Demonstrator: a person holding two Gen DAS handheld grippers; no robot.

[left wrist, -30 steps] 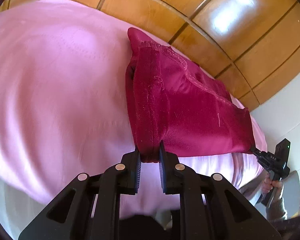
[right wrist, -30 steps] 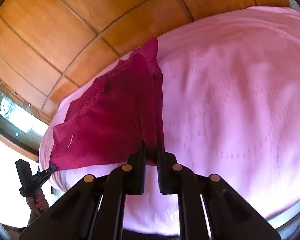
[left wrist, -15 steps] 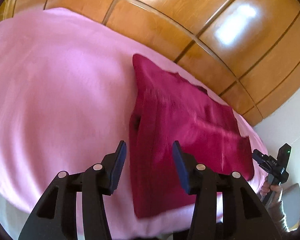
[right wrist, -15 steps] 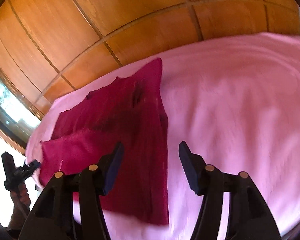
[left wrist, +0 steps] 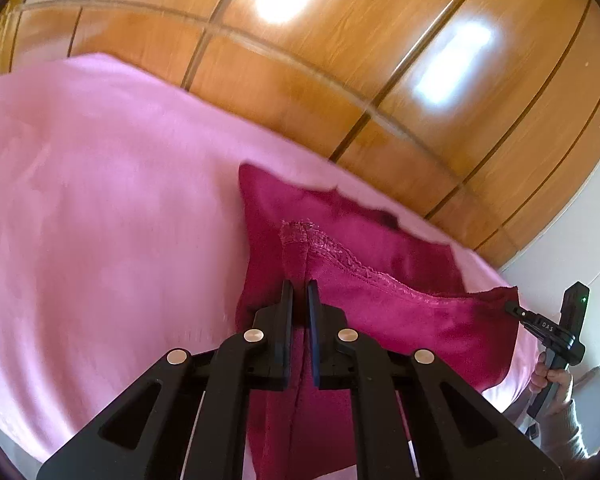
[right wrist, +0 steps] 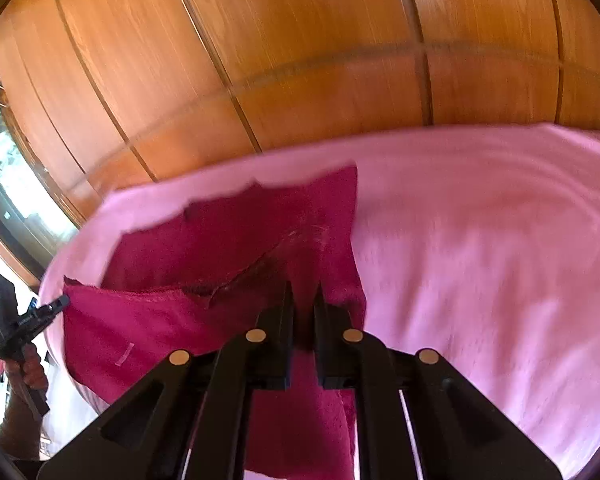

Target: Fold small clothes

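A dark red small garment (left wrist: 384,292) lies on a pink sheet (left wrist: 100,220). My left gripper (left wrist: 299,286) is shut on its near left edge and lifts a lace-trimmed layer off the rest. The garment shows in the right wrist view (right wrist: 228,240) too, where my right gripper (right wrist: 303,288) is shut on its near right edge. Each gripper appears small in the other's view, pinching a raised corner: the right one (left wrist: 516,310) and the left one (right wrist: 62,302). The lifted layer hangs stretched between the two grippers.
The pink sheet (right wrist: 480,260) covers a bed that spreads wide on the far side of each gripper. A glossy wooden panelled wall (left wrist: 340,60) stands behind the bed. A window (right wrist: 8,176) is at the left in the right wrist view.
One second ago both grippers held the garment. Half a second ago both were open above it as it lay flat. Now both are shut on its near edge again and lift a layer.
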